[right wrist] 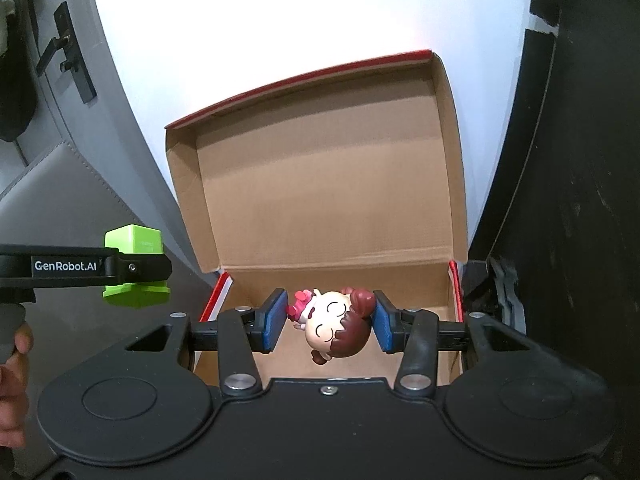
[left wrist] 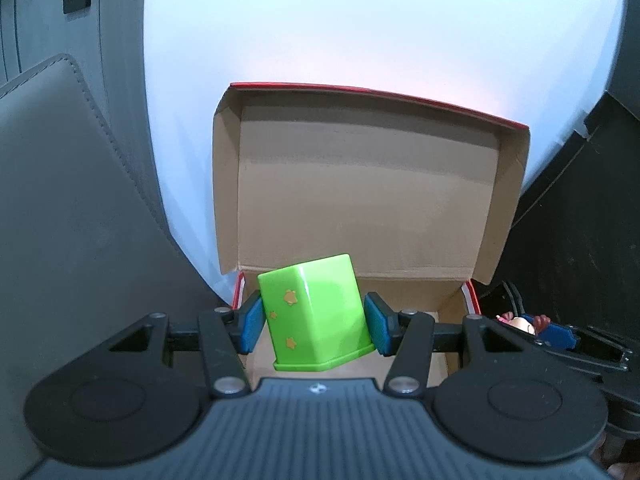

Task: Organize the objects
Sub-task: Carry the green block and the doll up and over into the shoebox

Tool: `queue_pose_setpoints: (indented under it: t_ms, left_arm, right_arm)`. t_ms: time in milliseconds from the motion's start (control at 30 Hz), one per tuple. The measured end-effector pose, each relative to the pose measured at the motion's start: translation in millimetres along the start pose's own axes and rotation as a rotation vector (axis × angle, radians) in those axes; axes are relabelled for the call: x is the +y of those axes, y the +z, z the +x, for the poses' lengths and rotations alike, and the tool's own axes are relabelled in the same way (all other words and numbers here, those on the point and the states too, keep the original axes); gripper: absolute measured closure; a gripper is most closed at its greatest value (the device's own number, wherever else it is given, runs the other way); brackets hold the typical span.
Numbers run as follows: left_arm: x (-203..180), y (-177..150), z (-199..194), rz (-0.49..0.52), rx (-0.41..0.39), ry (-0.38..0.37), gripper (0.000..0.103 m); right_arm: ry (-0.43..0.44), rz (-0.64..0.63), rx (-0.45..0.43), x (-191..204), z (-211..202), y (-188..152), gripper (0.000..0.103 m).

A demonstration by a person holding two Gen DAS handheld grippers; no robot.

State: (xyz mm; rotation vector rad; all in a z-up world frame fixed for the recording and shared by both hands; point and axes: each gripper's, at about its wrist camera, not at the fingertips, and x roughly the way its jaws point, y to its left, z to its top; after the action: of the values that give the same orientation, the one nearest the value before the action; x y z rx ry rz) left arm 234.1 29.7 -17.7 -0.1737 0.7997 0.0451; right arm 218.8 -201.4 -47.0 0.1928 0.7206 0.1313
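- Left wrist view: a green block [left wrist: 316, 312] is clamped between the blue pads [left wrist: 252, 328] of the left gripper [left wrist: 315, 326], jaws closed about halfway onto its sides.
- The block is glossy lime plastic with small yellow stars on one face and a flared lip at the near end; it is held tilted, above the front part of the open cardboard box [left wrist: 360, 200].
- The box is plain brown inside with red outer edges, its lid standing open at the back, on a white table [left wrist: 360, 32].
- At the right edge, the doll [left wrist: 520, 322] in the other gripper is partly seen.
- Right wrist view: a doll [right wrist: 330, 326] is gripped between the blue pads [right wrist: 276, 326] of the right gripper [right wrist: 331, 326], jaws partly closed on it.
- The doll has a round cream face, closed eyes, brown hair and a pink flower; it is held sideways over the box [right wrist: 328, 200] floor.
- The green block [right wrist: 134, 266] in the left gripper is seen at left, outside the box wall.
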Motion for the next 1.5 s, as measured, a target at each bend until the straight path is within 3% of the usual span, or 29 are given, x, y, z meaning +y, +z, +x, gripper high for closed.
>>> queue_pose_setpoints:
  t_ms: [633, 1500]
  left_arm:
    - [-0.5, 5.7, 70.4, -0.01, 0.056, 0.028, 0.051]
    - [-10.8, -27.2, 186.5, 0.024, 0.219, 0.063, 0.051]
  right_arm:
    - [0.019, 0.019, 0.051, -28.2, 58.0, 14.0, 0.058]
    - [0.0, -0.012, 0.109, -49.0, 90.0, 14.3, 0.058]
